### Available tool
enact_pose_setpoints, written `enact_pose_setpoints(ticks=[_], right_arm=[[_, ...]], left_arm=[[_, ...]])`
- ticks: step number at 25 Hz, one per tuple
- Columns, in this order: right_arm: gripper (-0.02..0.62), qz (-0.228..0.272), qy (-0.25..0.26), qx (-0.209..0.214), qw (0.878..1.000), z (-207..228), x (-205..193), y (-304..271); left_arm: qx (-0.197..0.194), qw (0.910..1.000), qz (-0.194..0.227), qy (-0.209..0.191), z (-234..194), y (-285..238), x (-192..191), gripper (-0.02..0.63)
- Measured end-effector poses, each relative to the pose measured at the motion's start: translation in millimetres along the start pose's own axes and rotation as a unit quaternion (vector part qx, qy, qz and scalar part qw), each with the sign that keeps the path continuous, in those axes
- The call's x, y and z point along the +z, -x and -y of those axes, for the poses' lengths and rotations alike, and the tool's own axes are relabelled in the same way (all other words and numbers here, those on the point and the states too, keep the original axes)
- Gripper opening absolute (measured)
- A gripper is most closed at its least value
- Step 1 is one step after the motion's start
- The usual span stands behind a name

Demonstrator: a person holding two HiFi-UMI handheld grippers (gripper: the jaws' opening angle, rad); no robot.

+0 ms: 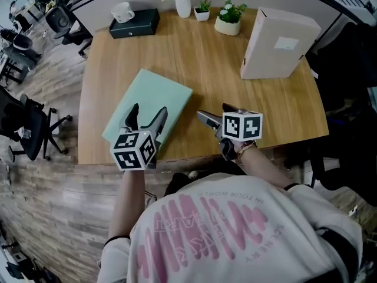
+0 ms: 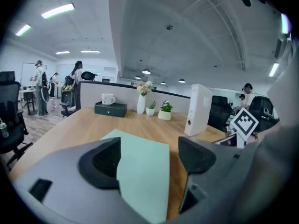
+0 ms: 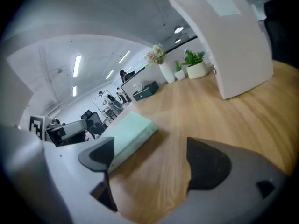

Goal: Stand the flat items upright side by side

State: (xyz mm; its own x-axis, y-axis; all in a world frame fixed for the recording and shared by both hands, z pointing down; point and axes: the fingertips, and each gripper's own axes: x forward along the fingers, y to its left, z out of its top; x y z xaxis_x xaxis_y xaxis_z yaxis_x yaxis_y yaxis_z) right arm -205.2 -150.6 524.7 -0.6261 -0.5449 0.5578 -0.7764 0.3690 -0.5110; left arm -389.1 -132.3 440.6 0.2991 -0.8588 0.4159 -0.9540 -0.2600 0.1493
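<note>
In front of me the pale green folder [image 1: 154, 99] lies flat on the wooden desk [image 1: 206, 69]. It is thick and plain-faced, and sits askew to the desk with one end at the near edge on my left. The white box file [image 1: 281, 40] stands upright toward the far right corner, well apart from the folder, with a small pale label on its broad face.

Left tool [image 1: 147, 115] jaws apart, right tool [image 1: 213, 114] jaws apart, both angled downward, forearms extended
</note>
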Motion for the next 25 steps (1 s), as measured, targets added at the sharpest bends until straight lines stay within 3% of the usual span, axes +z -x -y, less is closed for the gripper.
enact_pose_setpoints(ticks=[5,16,18,21,25], right_arm=[[0.488,-0.032,-0.014,0.054,0.998,-43.1,1.4,-30.2],[0.489,-0.099,0.034,0.069,0.992,-63.7,4.1,-80.3],[0.488,-0.114,0.041,0.057,0.991,-63.6,-0.9,-82.6],[0.483,-0.145,0.054,0.045,0.987,-71.0,-17.6,-85.2],[0.483,-0.143,0.0,0.035,0.989,-91.2,-34.4,-92.0]], left_arm=[[0.027,0.9995,-0.011,0.014,-26.0,0.8,-11.0,0.388],[0.082,0.993,-0.022,0.083,-80.5,-5.8,-17.1,0.394],[0.092,0.9933,-0.033,0.061,-96.7,-7.2,-17.5,0.396],[0.101,0.9929,-0.063,-0.004,-124.5,-9.5,-16.3,0.4],[0.03,0.9927,-0.116,-0.015,-148.2,-18.6,-26.5,0.44]])
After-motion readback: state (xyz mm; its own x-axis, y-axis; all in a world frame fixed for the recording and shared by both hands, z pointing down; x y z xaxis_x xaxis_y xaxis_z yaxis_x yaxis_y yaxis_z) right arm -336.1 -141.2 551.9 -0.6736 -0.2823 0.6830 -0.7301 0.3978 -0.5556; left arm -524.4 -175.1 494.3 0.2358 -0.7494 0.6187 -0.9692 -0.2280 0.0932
